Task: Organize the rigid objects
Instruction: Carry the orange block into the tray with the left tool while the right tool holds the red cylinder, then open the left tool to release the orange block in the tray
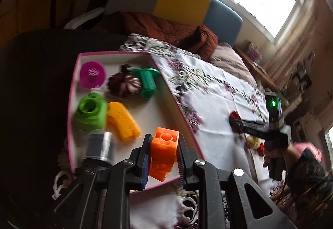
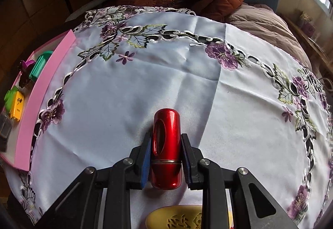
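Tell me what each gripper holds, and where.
Left gripper: orange block, by its two sides. Right gripper: red cylinder, around its lower middle.

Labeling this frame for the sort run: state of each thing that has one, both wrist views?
left gripper: shut on orange block
orange block: held above pink box
right gripper: shut on red cylinder
red cylinder: gripped, over the tablecloth
pink box: open, holding several toys
gold piece: loose on the cloth
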A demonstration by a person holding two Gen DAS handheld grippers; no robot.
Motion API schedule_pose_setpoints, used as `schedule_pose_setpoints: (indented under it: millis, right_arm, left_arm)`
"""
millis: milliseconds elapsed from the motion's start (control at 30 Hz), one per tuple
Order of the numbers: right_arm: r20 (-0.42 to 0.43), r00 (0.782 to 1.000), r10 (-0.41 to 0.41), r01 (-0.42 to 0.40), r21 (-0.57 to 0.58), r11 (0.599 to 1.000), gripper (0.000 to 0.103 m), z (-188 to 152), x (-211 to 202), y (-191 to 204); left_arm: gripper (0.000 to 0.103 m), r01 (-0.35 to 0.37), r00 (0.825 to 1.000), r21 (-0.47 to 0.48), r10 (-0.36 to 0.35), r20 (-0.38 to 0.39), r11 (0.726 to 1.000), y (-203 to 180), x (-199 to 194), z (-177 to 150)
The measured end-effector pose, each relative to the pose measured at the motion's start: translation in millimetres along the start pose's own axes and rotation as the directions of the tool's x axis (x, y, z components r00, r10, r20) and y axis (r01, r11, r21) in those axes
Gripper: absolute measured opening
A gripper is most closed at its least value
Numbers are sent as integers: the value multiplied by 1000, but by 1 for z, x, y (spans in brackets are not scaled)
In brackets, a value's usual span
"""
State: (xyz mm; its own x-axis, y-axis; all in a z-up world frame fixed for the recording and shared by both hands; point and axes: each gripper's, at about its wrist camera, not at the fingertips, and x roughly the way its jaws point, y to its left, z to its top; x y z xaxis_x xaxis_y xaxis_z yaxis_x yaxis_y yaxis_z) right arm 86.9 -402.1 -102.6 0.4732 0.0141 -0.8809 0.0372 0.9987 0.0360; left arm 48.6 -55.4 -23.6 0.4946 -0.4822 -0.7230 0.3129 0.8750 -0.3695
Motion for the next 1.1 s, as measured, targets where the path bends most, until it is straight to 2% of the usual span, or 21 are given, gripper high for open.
schedule_pose_setpoints:
  millis: [133,267,433,633,667,733,800,867,967,1100]
  right_arm:
    - [-2,1000,-2,2,-2,1000,27,1,0,0]
    - [-4,1000,-4,4,-4,1000,26,1,0,0]
    - [-5,1000,-5,5,-5,1000,26,1,0,0]
    - [-7,1000,-8,8,-12,1000,26,2,0,1]
    - [-8,1000,-9,9,-14,1000,26,2,0,1]
    - [-8,1000,-9,9,-16,1000,26,2,1,1]
    - [-8,1000,-9,8,-14,1000,26,2,1,2]
    - [-8,1000,-9,9,-15,1000,27,2,1,2]
    - [-8,1000,-9,9,-15,1000,27,2,1,2]
    - [-7,1000,-11,11,-16,1000,27,3,1,2]
  left_arm:
    - [22,56,998,-91,-58,-22,994,20,3,4]
    - [22,77,996,-76,-79,-33,994,12,14,14]
    - [22,85,996,-53,-86,-30,995,0,43,41]
    - [22,57,993,-79,-65,-97,995,2,87,59]
    - [22,61,989,-70,-70,-127,996,2,97,61]
    - [27,27,988,-84,-39,-150,996,4,111,63]
    - [28,0,986,-63,-11,-165,998,2,121,65]
    - [29,-38,986,-58,28,-163,998,4,124,67]
    - [35,-35,989,-51,27,-147,998,4,117,69]
    - [36,-58,995,-51,53,-86,997,9,94,71]
